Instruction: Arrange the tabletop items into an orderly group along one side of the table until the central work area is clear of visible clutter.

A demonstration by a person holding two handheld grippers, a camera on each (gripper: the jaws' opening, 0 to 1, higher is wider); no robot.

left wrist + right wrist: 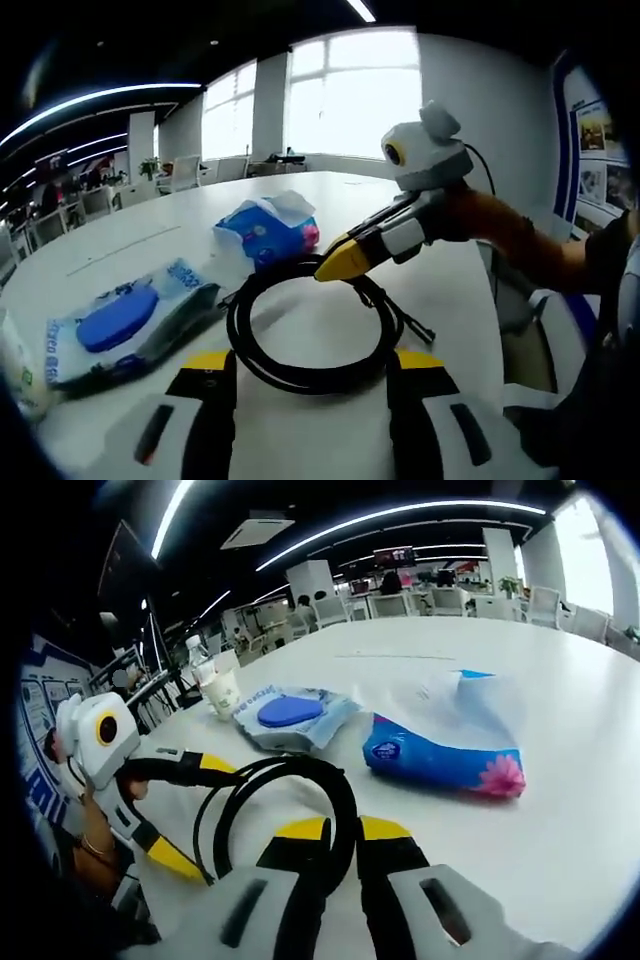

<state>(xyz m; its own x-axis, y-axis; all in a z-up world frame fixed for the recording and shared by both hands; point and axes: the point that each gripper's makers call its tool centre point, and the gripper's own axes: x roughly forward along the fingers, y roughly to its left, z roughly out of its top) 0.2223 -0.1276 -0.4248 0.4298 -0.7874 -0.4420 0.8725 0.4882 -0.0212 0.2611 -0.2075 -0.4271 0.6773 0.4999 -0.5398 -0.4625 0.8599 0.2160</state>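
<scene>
Big white counter [330,200] under everything; blue tissue pack [440,755] lying flat on the counter, with a pink flower at one end and white paper poking out on top; seen again in the left gripper view [268,228], further back than the other things. Wet wipes pack [290,718] with a round blue lid, lying flat just beside the tissue pack; seen in the left gripper view [130,325] near the left side. Black cable [310,320] curled in a ring on the counter, close to the wipes pack, with a loose end sticking out to the right; seen in the right gripper view [290,800] too. Small paper cup [224,692] and a bottle [198,658] standing upright past the wipes pack, near the counter edge.

Left claw [310,395] with yellow tips spread wide apart, one tip on each side of the near part of the cable ring; not squeezing it. Right claw [342,850] with yellow tips pulled close together, clamped on the cable where the ring passes between them; seen from the left gripper view [340,262], tips down at the far side of the ring.
</scene>
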